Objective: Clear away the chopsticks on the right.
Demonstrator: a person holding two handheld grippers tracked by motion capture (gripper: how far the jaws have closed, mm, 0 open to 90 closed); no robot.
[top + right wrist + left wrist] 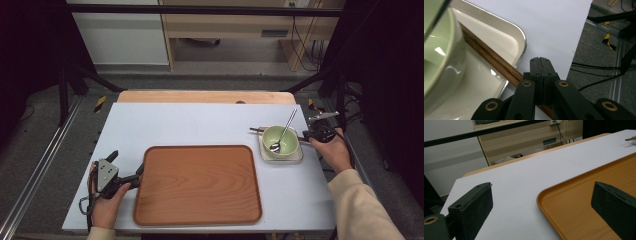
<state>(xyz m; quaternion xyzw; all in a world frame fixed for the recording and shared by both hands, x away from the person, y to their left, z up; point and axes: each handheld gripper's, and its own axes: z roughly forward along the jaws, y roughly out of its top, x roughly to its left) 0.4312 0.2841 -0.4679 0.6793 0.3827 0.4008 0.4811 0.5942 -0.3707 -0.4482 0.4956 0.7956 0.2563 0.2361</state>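
Wooden chopsticks (496,63): one pair, far right, lying across the cream dish (506,37) beside the bowl; light, stiff, thin, likely to roll; best pinched at the near end overhanging the rim.
Right gripper (540,60): clenched, jaws flat together above the chopsticks' end, gripping nothing.
Left gripper (541,205): released, jaws straddling the tray's left rim.
Tray (200,185): one, wood-look, near centre.
Bowl (281,141): one, green, fragile.
Spoon (283,131): one, metal.
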